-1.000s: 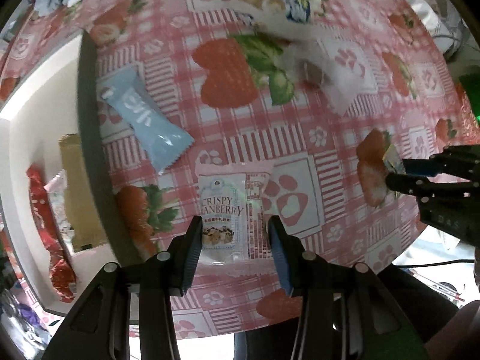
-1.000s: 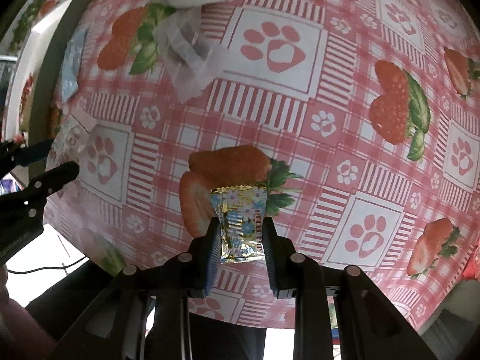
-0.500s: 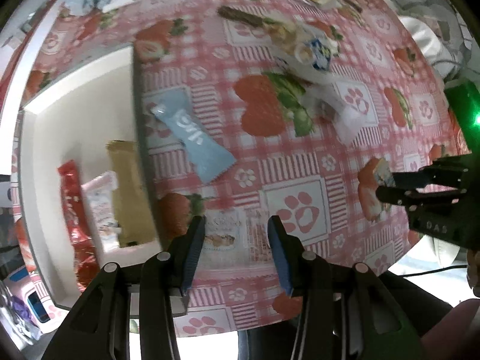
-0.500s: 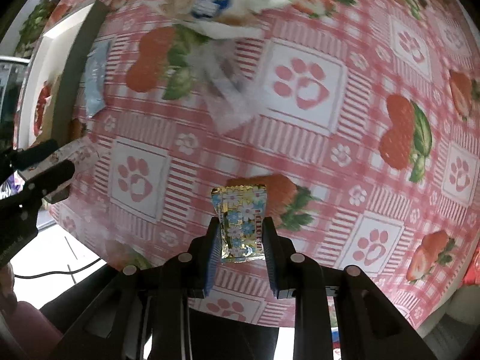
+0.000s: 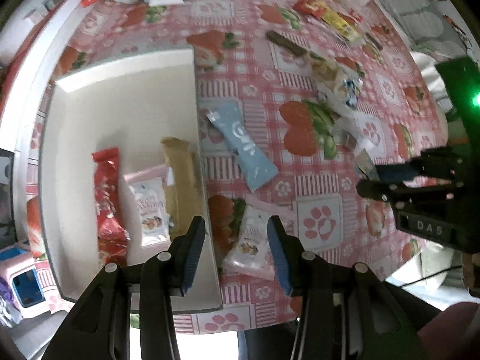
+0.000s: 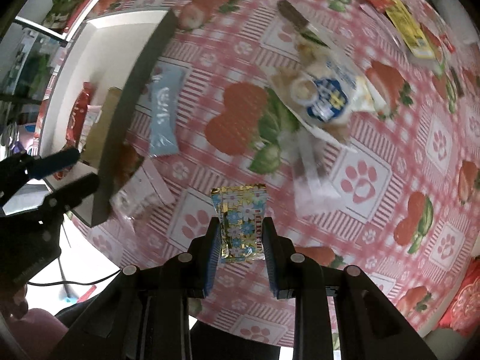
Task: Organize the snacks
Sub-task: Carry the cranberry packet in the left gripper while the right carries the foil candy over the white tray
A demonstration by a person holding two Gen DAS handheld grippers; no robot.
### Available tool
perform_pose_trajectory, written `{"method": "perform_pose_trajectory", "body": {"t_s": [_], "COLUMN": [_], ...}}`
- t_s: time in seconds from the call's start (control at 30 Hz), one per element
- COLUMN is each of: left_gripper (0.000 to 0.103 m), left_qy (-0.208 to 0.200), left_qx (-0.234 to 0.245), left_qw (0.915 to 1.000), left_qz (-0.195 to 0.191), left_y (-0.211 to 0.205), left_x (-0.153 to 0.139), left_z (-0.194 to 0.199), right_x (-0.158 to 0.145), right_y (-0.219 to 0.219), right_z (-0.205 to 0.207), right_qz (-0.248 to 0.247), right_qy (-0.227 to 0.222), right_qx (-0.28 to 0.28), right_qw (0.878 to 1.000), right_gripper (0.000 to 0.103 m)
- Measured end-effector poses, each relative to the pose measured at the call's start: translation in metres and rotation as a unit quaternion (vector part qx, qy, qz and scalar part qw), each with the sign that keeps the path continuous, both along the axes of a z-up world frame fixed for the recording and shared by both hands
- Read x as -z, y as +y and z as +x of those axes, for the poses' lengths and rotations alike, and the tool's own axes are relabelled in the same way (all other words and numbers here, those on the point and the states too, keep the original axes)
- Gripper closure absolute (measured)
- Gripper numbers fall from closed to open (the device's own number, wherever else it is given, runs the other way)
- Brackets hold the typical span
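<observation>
Already some snacks lie in the white box point(image 5: 126, 96): red pack point(image 5: 106, 198), cranberry pack point(image 5: 150, 210), tan pack point(image 5: 180, 186), all left of and beyond the left fingers point(image 5: 192, 249). Likely that's the sorting bin, so carried packs head there. Left gripper point(image 5: 237, 252) grips a second cranberry pack point(image 5: 250, 240), fingers part-open around its width, pack hanging down over the tabletop point(image 5: 318, 225) just right of the box wall, not yet over the box. Blue pack point(image 5: 243, 147) lies flat beyond those fingers, beside the box wall, loose. Cookie bag point(image 6: 324, 96) and clear wrapper point(image 6: 312, 180) sit beyond and right of the right fingers point(image 6: 270, 249), untouched. Right gripper point(image 6: 241, 246) is nearly closed, clamped on a small floral gold pack point(image 6: 241, 225), held upright, clear of the tabletop, well right of the box. Both pointing down; probably drop-off next, left one first as it's nearer.
</observation>
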State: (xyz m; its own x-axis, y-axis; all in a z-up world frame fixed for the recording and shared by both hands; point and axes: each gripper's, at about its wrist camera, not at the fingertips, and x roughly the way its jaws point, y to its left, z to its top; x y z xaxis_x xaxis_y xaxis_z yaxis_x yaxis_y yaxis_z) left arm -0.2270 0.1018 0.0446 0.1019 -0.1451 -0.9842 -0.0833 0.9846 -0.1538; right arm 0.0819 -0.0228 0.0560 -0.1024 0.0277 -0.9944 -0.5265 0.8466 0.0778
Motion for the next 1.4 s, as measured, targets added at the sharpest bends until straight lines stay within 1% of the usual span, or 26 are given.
{"method": "perform_pose_trajectory", "body": {"t_s": [0.07,0.13,0.23,0.3,0.37,0.4,0.43,0.53,0.57,0.6,0.67,0.7,0.77,0.8,0.83,0.87,0.9,0.93,0.97,1.0,1.03,1.07,1.13,1.2,1.23,1.4], "left_gripper": [0.054,0.042,0.042,0.042,0.039,0.033,0.03,0.028,0.028,0.025,0.025,0.025,0.03,0.041,0.055,0.06,0.061,0.061,0.061,0.061,0.061,0.061,0.061,0.061,0.061,0.061], "left_qy": [0.016,0.042,0.076,0.081,0.071,0.07,0.07,0.079,0.084,0.088,0.082,0.083,0.081,0.078,0.074,0.075,0.077,0.08,0.08,0.079,0.075,0.071,0.059,0.048,0.04,0.008], "left_qx": [0.022,0.046,0.044,0.042,0.049,0.06,0.075,0.105,0.107,0.105,0.097,0.097,0.094,0.093,0.092,0.091,0.085,0.071,0.062,0.056,0.049,0.044,0.033,0.03,0.027,0.005], "left_qw": [0.9995,0.998,0.9962,0.9952,0.9956,0.9949,0.9936,0.9884,0.9876,0.9875,0.9891,0.9889,0.9894,0.9898,0.9902,0.9908,0.9921,0.9939,0.9947,0.9951,0.9959,0.9964,0.9977,0.9984,0.9988,0.9999], "left_qz": [-0.014,-0.01,0.005,0.036,0.035,0.042,0.049,0.076,0.078,0.078,0.074,0.077,0.075,0.075,0.074,0.067,0.052,0.028,0.02,0.017,0.015,0.011,-0.003,-0.005,-0.005,-0.005], "left_y": [-0.009,-0.026,-0.041,-0.043,-0.047,-0.051,-0.056,-0.069,-0.07,-0.07,-0.07,-0.071,-0.07,-0.07,-0.069,-0.067,-0.065,-0.061,-0.058,-0.055,-0.052,-0.047,-0.042,-0.038,-0.036,-0.018], "left_x": [0.007,0.02,0.041,0.051,0.052,0.053,0.055,0.067,0.071,0.074,0.072,0.071,0.069,0.067,0.063,0.061,0.059,0.057,0.055,0.054,0.051,0.048,0.038,0.027,0.02,-0.006], "left_z": [0.0,0.0,0.0,0.001,0.004,0.006,0.009,0.014,0.015,0.017,0.018,0.018,0.017,0.016,0.015,0.014,0.012,0.011,0.009,0.006,0.005,0.002,-0.002,-0.003,-0.004,-0.004], "right_x": [0.003,0.007,0.012,0.013,0.014,0.015,0.015,0.017,0.016,0.015,0.014,0.013,0.013,0.012,0.015,0.015,0.015,0.016,0.016,0.018,0.022,0.022,0.022,0.016,0.021,0.016], "right_y": [0.008,0.008,0.003,-0.001,-0.003,-0.004,-0.005,-0.001,0.001,0.003,-0.002,0.0,-0.001,-0.002,-0.004,-0.003,-0.004,-0.002,0.001,-0.001,-0.012,-0.013,-0.031,-0.032,-0.036,-0.027], "right_z": [-0.002,-0.012,-0.014,-0.012,-0.009,-0.009,-0.009,0.001,0.003,0.004,0.006,0.007,0.009,0.009,0.005,0.006,0.005,0.007,0.008,0.009,0.006,0.007,0.003,0.001,-0.003,-0.004], "right_qz": [-0.003,-0.007,-0.014,-0.016,-0.018,-0.018,-0.018,-0.016,-0.015,-0.013,-0.01,-0.008,-0.006,-0.005,-0.004,-0.004,-0.003,-0.003,-0.003,-0.003,-0.002,-0.001,0.0,0.0,0.0,0.001], "right_qy": [0.003,0.008,0.014,0.017,0.019,0.02,0.021,0.024,0.024,0.023,0.022,0.022,0.024,0.025,0.026,0.028,0.028,0.03,0.031,0.031,0.03,0.029,0.027,0.026,0.025,0.021], "right_qx": [-0.002,-0.001,0.007,0.015,0.021,0.025,0.028,0.034,0.034,0.033,0.032,0.032,0.031,0.031,0.033,0.033,0.034,0.035,0.035,0.035,0.034,0.033,0.032,0.031,0.03,0.019], "right_qw": [1.0,1.0,1.0,1.0,0.999,0.999,0.999,0.999,0.999,0.999,0.999,0.999,0.999,0.999,0.999,0.999,0.999,0.999,0.999,0.999,0.999,0.999,0.999,0.999,0.999,1.0], "right_gripper": [0.074,0.074,0.074,0.074,0.074,0.074,0.074,0.074,0.074,0.074,0.074,0.074,0.074,0.074,0.074,0.074,0.074,0.074,0.074,0.074,0.074,0.074,0.074,0.074,0.074,0.074]}}
